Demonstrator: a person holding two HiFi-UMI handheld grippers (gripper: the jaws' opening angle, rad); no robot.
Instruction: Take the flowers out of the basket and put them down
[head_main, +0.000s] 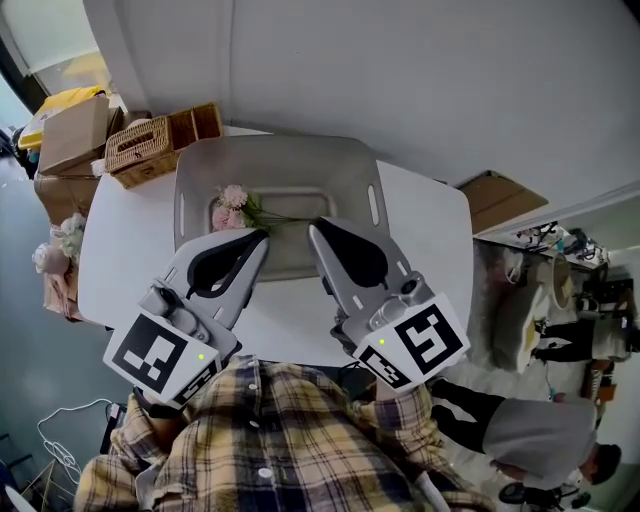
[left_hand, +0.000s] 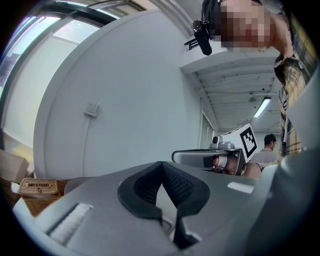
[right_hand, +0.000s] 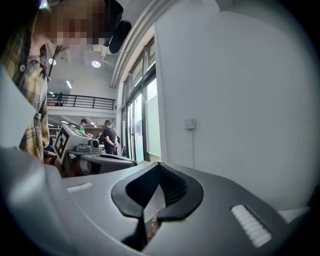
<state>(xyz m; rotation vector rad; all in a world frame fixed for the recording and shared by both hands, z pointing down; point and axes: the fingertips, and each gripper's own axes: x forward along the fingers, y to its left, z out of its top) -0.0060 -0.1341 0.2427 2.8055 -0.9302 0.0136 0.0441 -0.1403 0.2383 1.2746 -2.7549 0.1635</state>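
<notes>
Flowers (head_main: 232, 207), pink with green stems: seen in the head view lying on the left part of a grey tray (head_main: 300, 160) on a white table (head_main: 425, 215), outside the wicker basket (head_main: 140, 150), which sits at the table's far left corner beside a wooden box (head_main: 196, 122). Same view: left gripper (head_main: 262, 236) and right gripper (head_main: 314, 226) held side by side over the tray's near edge, apart from each other and short of the flowers, tips pointing away from a plaid shirt (head_main: 270, 440); cardboard box (head_main: 72, 135) noted off the table at left. Left gripper view: left gripper (left_hand: 161, 164) with jaws brought together at the tips, nothing between the pads; wicker basket (left_hand: 37, 186) low at left, right gripper (left_hand: 200, 157) alongside at right. Right gripper view: right gripper (right_hand: 159, 165) with jaws closed tip to tip and empty; left gripper (right_hand: 102, 159) alongside at left, white wall ahead.
</notes>
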